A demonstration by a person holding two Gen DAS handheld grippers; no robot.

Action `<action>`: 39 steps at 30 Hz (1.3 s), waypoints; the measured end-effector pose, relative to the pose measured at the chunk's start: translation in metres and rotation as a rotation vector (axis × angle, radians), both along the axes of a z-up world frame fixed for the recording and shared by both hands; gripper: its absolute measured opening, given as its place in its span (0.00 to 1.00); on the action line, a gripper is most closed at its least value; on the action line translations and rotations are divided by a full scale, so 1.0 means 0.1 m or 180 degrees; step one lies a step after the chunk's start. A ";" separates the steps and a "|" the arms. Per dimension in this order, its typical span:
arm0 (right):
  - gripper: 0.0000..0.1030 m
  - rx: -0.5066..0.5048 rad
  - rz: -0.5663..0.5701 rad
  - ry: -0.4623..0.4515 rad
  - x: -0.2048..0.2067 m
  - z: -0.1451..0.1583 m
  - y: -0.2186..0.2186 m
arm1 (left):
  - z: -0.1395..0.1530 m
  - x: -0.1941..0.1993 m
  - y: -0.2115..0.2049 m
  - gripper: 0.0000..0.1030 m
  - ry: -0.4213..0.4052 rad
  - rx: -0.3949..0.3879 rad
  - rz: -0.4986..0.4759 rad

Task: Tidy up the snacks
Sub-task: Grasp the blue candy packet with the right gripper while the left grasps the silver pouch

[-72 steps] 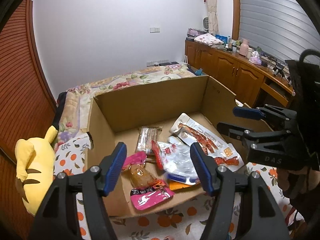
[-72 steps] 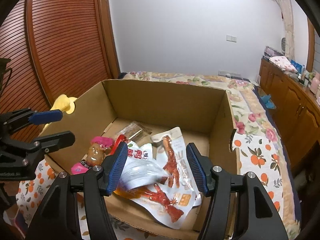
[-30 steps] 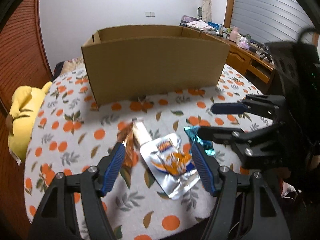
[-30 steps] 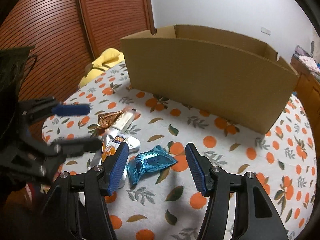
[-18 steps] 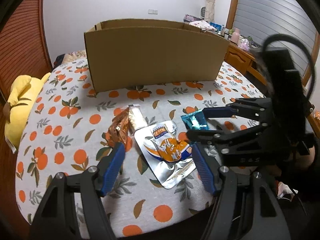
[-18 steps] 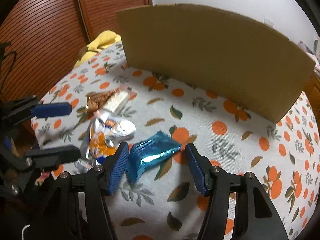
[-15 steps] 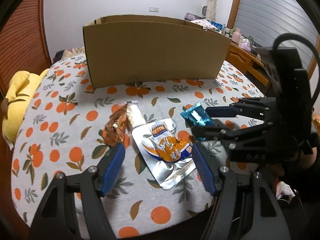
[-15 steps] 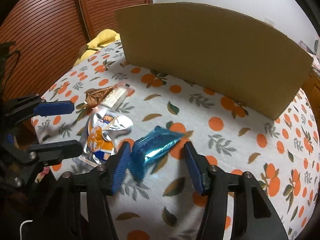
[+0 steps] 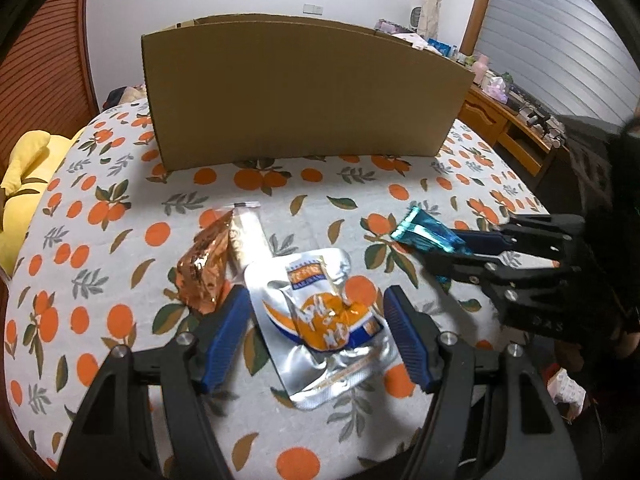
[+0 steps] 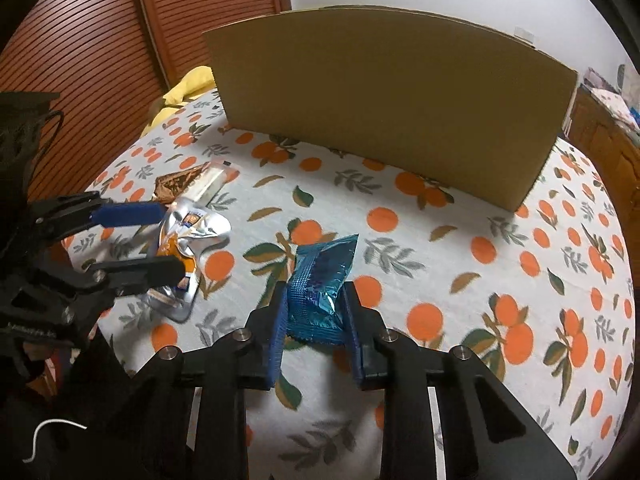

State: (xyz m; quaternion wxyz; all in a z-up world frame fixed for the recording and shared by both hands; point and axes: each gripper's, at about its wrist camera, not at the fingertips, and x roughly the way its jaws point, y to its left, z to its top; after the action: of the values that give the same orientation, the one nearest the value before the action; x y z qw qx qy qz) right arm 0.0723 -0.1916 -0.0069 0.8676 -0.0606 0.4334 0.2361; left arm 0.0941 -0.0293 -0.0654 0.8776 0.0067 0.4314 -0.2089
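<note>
Right claw (image 10: 314, 312): jaws just closing, now pinching blue packet (image 10: 320, 280); long axis toward 12 o'clock, cardboard box (image 10: 392, 92) beyond. Left claw (image 9: 312, 332): open, straddling silver pouch (image 9: 320, 312) on surface (image 9: 100, 240); copper packet (image 9: 204, 264) at 10 o'clock, clear-wrapped bar (image 9: 248, 236) at 11. Count: four snacks, one box.

A home bedroom: wooden dresser (image 9: 508, 128), louvred wardrobe doors (image 10: 120, 40).
</note>
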 end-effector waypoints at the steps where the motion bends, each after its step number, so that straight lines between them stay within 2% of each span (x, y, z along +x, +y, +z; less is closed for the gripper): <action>1: 0.24 -0.0011 -0.0006 -0.0007 -0.01 0.00 -0.01 | -0.01 0.02 0.00 0.67 0.0003 0.0015 0.0010; 4: 0.25 -0.0045 -0.0023 -0.0038 -0.04 0.00 -0.02 | -0.06 0.07 -0.02 0.67 0.0038 0.0051 0.0034; 15: 0.37 -0.0091 -0.0049 -0.0087 -0.05 0.00 0.02 | -0.13 0.01 -0.15 0.69 -0.0219 0.0359 0.0022; 17: 0.37 -0.0103 -0.0064 -0.0078 -0.03 0.00 0.04 | -0.13 0.00 -0.15 0.65 -0.0259 0.0373 0.0059; 18: 0.37 -0.0109 -0.0063 -0.0083 -0.03 0.00 0.05 | -0.13 -0.01 -0.15 0.58 -0.0284 0.0384 0.0071; 19: 0.38 -0.0108 -0.0055 -0.0083 -0.01 0.00 0.07 | -0.13 -0.01 -0.13 0.57 -0.0292 0.0369 0.0070; 24: 0.39 -0.0131 -0.0051 -0.0072 0.00 -0.01 0.10 | -0.08 -0.01 -0.02 0.45 -0.0279 0.0140 0.0112; 28: 0.40 -0.0131 -0.0066 -0.0070 0.03 -0.01 0.09 | -0.07 -0.01 -0.01 0.44 -0.0268 0.0129 0.0072; 32: 0.41 -0.0139 -0.0062 -0.0073 0.05 -0.02 0.09 | -0.07 -0.02 -0.01 0.45 -0.0247 0.0134 0.0077; 35: 0.41 -0.0153 -0.0054 -0.0078 0.05 -0.02 0.10 | -0.10 0.02 -0.01 0.52 -0.0159 0.0123 0.0077; 39: 0.41 -0.0153 -0.0049 -0.0072 0.05 -0.02 0.10 | -0.11 0.01 -0.14 0.58 -0.0192 0.0408 -0.0049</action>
State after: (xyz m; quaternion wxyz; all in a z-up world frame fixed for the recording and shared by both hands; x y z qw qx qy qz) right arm 0.0777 -0.1815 -0.0088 0.8726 -0.0808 0.4295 0.2183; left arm 0.0952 -0.0437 -0.0767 0.8863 0.0724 0.4172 -0.1873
